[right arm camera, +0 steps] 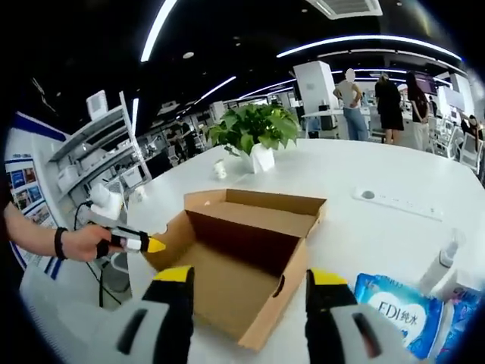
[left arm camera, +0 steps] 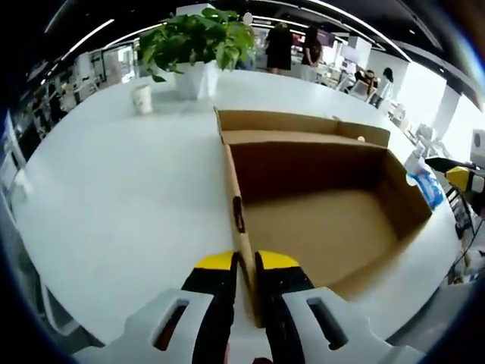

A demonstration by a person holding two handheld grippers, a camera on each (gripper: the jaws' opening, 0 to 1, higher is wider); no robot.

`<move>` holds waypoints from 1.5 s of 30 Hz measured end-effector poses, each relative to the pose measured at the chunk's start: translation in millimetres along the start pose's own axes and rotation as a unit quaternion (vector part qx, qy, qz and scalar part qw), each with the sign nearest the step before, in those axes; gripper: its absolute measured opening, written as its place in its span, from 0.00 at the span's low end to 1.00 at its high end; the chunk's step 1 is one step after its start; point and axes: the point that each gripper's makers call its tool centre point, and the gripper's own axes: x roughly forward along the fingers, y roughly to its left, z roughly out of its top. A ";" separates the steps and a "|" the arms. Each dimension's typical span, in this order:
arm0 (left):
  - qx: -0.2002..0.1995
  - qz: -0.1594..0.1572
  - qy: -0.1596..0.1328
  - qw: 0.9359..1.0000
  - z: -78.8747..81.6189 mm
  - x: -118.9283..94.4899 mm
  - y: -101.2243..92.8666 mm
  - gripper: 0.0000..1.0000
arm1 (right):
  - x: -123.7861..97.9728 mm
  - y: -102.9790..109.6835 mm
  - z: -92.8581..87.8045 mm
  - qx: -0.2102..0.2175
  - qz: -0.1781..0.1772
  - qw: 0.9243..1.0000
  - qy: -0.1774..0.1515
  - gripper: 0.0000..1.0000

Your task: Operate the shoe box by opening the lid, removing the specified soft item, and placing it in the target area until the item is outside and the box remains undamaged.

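In the left gripper view we see our left gripper (left arm camera: 248, 267) rising from the bottom centre, its yellow-tipped jaws clenched on the near side wall of the shoe box (left arm camera: 318, 220). The wall stands between the two jaws, and the box spreads across the centre and right of the frame. Its lid (left arm camera: 299, 121) is folded back at the far end, toward the upper middle, and the brown inside looks bare; we cannot make out any soft item in it. The box rests on a white table (left arm camera: 114, 197). At the upper left of the frame stand a potted plant (left arm camera: 198, 45) and, just left of it, a small paper cup (left arm camera: 143, 98). At the right edge lies a blue and white packet (left arm camera: 427, 186).

In the right gripper view our right gripper (right arm camera: 254, 284) hangs released, its two jaws wide apart at the bottom of the frame, with the near corner of the box between them and not touched. The box sits in the lower centre. At the left edge a hand (right arm camera: 79, 243) holds the other gripper against the far side of the box. The plant is in the upper centre. At the lower right lie a blue tissue pack (right arm camera: 402, 307) and a white bottle (right arm camera: 439, 262) just beside it.
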 end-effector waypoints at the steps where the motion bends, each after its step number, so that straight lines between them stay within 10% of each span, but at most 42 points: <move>1: -0.001 0.000 0.000 1.000 -0.2 -0.2 -0.3 0.08 | 2.5 -1.4 2.1 0.002 -0.001 1.000 -0.002 0.58; 31: -0.008 -0.005 -0.003 1.000 -1.0 7.1 3.6 0.09 | 69.3 -57.6 54.7 0.049 -0.030 0.998 -0.033 0.58; 45: -0.008 -0.004 -0.003 1.000 -1.5 7.1 2.2 0.09 | 106.4 -65.1 52.5 0.048 -0.024 0.999 -0.005 0.57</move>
